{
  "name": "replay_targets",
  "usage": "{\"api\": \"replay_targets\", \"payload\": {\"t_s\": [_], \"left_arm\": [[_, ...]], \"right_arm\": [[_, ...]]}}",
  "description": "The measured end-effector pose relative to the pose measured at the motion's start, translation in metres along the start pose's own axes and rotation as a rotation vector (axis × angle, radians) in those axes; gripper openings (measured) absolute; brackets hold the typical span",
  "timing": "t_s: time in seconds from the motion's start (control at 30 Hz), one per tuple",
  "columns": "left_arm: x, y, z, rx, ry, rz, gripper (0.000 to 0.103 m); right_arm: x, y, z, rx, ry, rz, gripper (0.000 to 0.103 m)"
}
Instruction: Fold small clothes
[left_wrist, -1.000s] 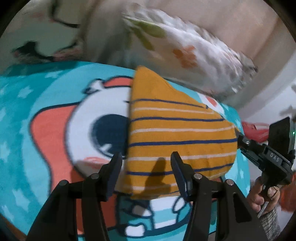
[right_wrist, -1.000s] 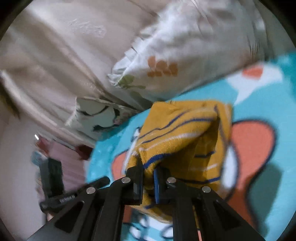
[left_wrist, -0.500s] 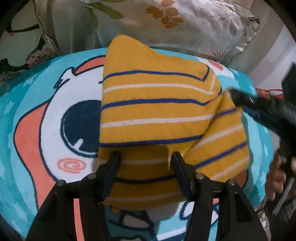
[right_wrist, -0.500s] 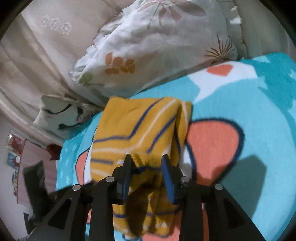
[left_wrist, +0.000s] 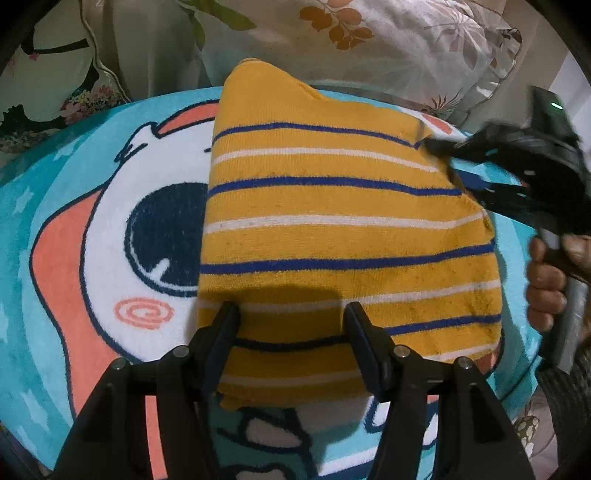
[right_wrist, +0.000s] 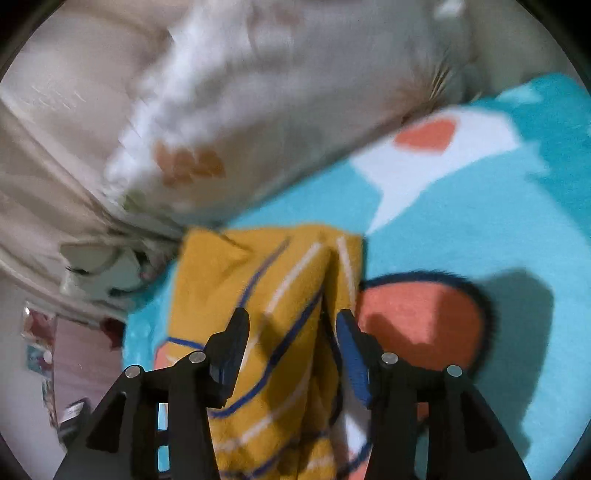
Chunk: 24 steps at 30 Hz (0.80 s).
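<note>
Left wrist view: the folded mustard-yellow knit garment with blue and white stripes (left_wrist: 332, 229) lies flat on a turquoise plush blanket printed with a white, coral and navy cartoon face (left_wrist: 92, 240). The left gripper (left_wrist: 291, 314) hovers over the garment's near edge with its 2 black fingers spread wide, released and gripping nothing. At the garment's far right corner the right gripper (left_wrist: 436, 144) shows blurred, its handle wrapped by the person's right hand (left_wrist: 546, 280). Behind the blanket sit a white pillow with orange and green leaf print (left_wrist: 369, 44) and a cream cushion with a dark floral pattern (left_wrist: 48, 74).

Right wrist view: the picture is smeared by motion. The right gripper (right_wrist: 291, 325) has its fingers parted, released, straddling a raised fold of the striped garment (right_wrist: 266, 332), which rests on the turquoise blanket (right_wrist: 480, 203) beside a coral patch. The leaf-print pillow (right_wrist: 258, 110) and beige drapery (right_wrist: 55, 147) fill the background; at far left a pinkish wall (right_wrist: 77, 354) with small pictures is visible.
</note>
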<state>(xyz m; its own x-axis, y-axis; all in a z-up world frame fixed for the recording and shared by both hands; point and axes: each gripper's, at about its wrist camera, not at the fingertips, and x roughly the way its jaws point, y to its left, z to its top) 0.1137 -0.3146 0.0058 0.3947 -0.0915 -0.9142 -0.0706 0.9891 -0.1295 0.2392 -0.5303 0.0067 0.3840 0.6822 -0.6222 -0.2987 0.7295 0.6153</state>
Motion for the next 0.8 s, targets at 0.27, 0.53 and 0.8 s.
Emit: {"api": "replay_targets", "payload": {"t_s": [0.27,0.53,0.8], "left_arm": [[-0.001,-0.003,0.0,-0.002,0.003,0.016,0.06],[-0.001,-0.004,0.0,-0.008,0.011,0.024,0.061],[0.002,-0.007,0.003,-0.008,0.017,0.043,0.062]], "right_arm": [[0.016,0.021,0.029,-0.183,-0.023,-0.221,0.009],[-0.003,0.039,0.018,-0.272,-0.099,-0.41,0.018],[-0.05,0.072,0.013,-0.238,-0.135,0.019,0.024]]}}
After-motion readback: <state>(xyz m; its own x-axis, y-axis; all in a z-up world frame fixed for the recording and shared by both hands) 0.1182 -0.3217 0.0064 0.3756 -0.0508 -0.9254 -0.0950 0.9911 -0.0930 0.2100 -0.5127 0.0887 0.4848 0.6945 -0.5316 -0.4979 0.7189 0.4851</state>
